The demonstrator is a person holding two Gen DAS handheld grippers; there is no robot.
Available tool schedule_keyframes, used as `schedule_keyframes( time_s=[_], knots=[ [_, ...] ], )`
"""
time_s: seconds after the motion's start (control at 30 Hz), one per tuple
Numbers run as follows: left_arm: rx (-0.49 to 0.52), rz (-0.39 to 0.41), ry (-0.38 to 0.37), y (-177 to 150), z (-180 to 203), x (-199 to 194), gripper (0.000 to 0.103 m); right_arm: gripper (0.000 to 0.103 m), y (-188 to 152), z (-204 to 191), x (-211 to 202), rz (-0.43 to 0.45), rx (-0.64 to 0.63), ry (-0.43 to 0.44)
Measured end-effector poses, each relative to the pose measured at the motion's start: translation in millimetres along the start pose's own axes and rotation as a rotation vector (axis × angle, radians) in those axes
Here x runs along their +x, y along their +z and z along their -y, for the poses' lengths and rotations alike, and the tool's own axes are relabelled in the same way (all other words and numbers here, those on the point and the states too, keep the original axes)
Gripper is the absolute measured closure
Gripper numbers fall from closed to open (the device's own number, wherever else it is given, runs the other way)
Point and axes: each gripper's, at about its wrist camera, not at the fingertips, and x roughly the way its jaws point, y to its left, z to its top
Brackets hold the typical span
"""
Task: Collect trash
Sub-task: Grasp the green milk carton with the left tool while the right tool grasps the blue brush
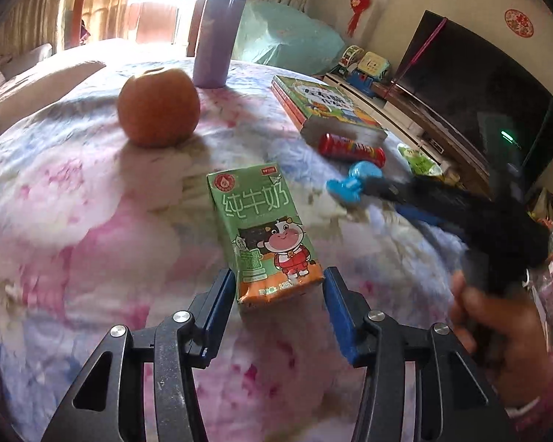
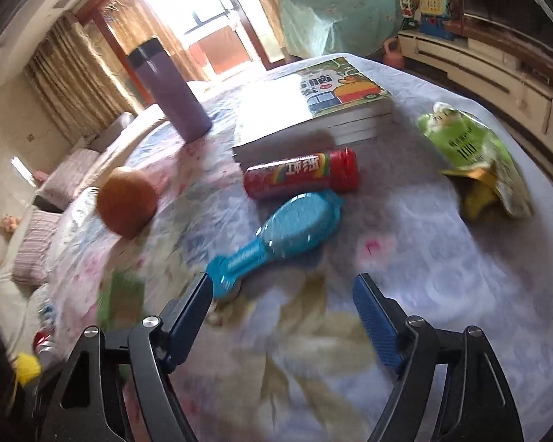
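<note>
The left gripper [image 1: 279,283] pointed steeply downward, jaws partly apart; the right gripper [image 2: 282,287] angled downward, jaws wider, gripped by a hand [image 1: 497,324].

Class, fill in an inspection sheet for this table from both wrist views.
Surface: floral tablecloth, wrinkled.
Job's things: milk carton lying flat; green snack bag lying crumpled.
Clutter: apple, purple flask, book stack, red candy tube, blue hairbrush.
Grippers: left gripper straddles the carton's near end, contact unclear; right gripper open, empty.
Cables: nothing seen.
Surroundings: television, curtains.
</note>
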Motion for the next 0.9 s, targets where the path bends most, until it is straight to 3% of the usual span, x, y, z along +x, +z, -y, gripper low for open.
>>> schedule_keyframes(
  time_s=[0.17,0.27,0.33,0.4,0.5,0.6,0.63,0.83,0.9],
  knots=[
    [-0.052,0.002,0.009,-8.3,-9.9,-5.0,0.049,0.023,6.3,-13.5,14.2,0.018,-0.053,-0.103],
    [-0.072,0.004,0.023,-9.8,-12.1,-6.4,0.039,0.026,11.1,-14.7,17.5,0.027,-0.034,-0.124],
    [-0.079,0.016,0.028,-10.5,-11.5,-11.5,0.032,0.043,14.9,-17.3,22.8,0.025,-0.035,-0.144],
    [-0.075,0.023,0.037,-10.8,-10.4,-15.2,0.029,0.053,16.4,-19.8,24.9,0.024,-0.047,-0.156],
    [-0.057,0.026,0.053,-11.1,-4.6,-17.8,0.023,0.054,11.4,-17.0,16.8,0.029,-0.049,-0.129],
    [-0.02,0.026,0.064,-5.0,3.2,-12.9,0.022,0.059,1.4,-15.4,3.6,0.027,-0.062,-0.104],
    [-0.011,0.024,0.07,-4.1,5.2,-11.8,0.021,0.081,-2.4,-13.7,-0.8,0.019,-0.066,-0.09],
    [0.054,0.034,0.147,0.3,14.7,6.7,0.023,0.082,-28.1,1.2,-36.8,-0.013,-0.109,-0.038],
    [0.039,0.027,0.153,1.8,14.1,15.0,0.033,0.082,-34.1,7.1,-47.1,-0.028,-0.121,-0.006]
  ],
)
